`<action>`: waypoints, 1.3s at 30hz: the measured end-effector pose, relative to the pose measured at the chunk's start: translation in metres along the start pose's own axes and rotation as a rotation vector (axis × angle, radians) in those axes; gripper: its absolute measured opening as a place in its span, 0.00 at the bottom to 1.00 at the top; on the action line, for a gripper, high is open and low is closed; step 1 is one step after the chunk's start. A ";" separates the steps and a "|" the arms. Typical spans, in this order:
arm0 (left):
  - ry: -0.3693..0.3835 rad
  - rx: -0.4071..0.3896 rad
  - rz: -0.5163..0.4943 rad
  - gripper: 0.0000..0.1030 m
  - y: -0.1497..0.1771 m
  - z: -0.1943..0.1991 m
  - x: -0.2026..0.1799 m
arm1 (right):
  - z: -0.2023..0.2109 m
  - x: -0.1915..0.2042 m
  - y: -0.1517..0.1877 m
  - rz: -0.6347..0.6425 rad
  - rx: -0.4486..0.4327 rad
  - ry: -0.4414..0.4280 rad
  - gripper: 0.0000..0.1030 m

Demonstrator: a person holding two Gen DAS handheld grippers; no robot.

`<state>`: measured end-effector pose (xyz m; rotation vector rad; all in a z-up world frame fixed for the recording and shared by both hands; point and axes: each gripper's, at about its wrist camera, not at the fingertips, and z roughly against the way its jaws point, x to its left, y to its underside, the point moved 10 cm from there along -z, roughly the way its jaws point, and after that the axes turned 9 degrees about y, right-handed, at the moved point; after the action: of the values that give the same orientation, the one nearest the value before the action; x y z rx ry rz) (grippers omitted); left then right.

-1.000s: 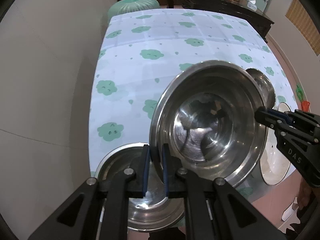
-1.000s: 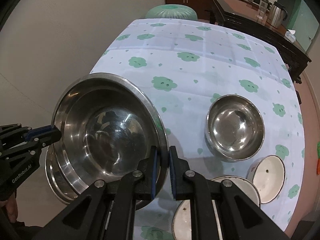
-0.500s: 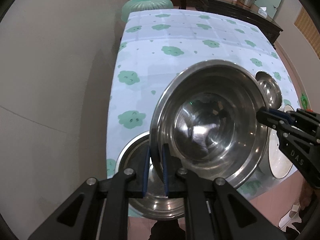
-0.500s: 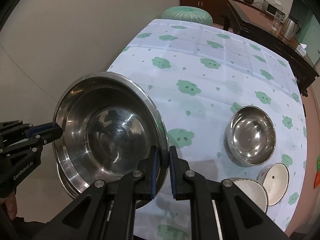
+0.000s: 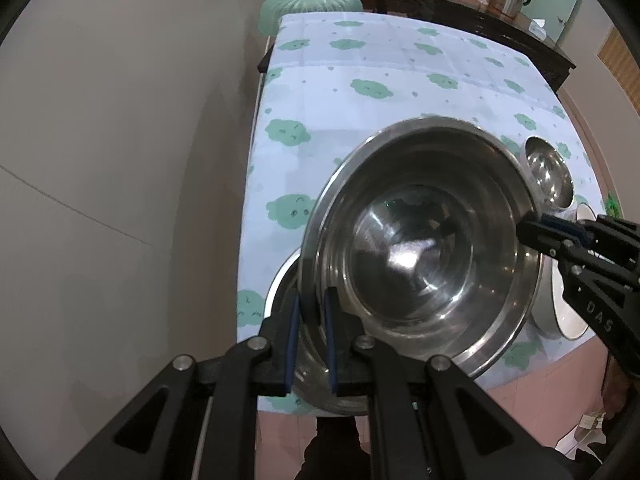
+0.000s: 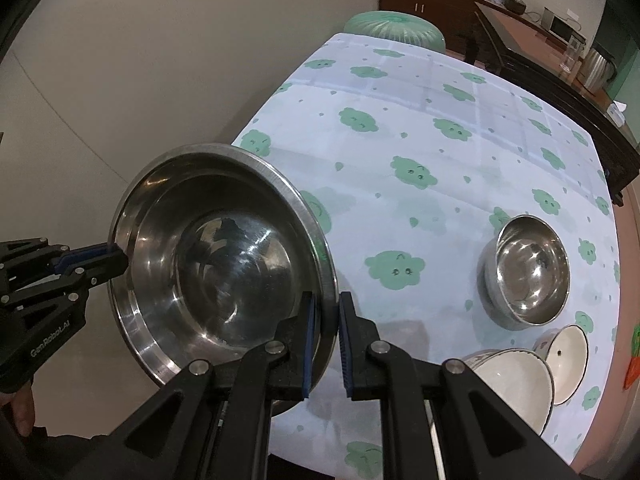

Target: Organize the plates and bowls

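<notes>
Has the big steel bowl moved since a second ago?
Yes. The big steel bowl, pinched by both grippers, has drifted left off the tablecloth edge, away from the small steel bowl.

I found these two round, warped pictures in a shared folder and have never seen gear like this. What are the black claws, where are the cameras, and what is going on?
No robot here: a person holds a two-finger clamp tool in each hand, and each tool carries a wide-angle camera looking along its fingers, hence the warped look. One picture is from the left gripper, the other from the right gripper. Both are shut on opposite rims of one large steel bowl, held tilted above the near edge of the table, which has a cloud-print cloth. Another steel basin sits beneath it. Also on the cloth are a small steel bowl and two white bowls.
</notes>
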<state>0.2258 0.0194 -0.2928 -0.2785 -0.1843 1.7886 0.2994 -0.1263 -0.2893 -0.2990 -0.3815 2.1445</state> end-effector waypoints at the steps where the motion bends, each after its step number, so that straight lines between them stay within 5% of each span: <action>1: 0.000 0.002 0.002 0.08 0.002 0.001 0.002 | 0.000 0.003 0.001 0.004 0.001 -0.001 0.12; 39: -0.012 0.091 0.044 0.09 0.048 -0.024 0.044 | -0.016 0.056 0.025 0.074 0.085 -0.025 0.12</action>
<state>0.1782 0.0502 -0.3332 -0.2079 -0.1059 1.8370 0.2552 -0.0909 -0.3177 -0.2411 -0.2974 2.2317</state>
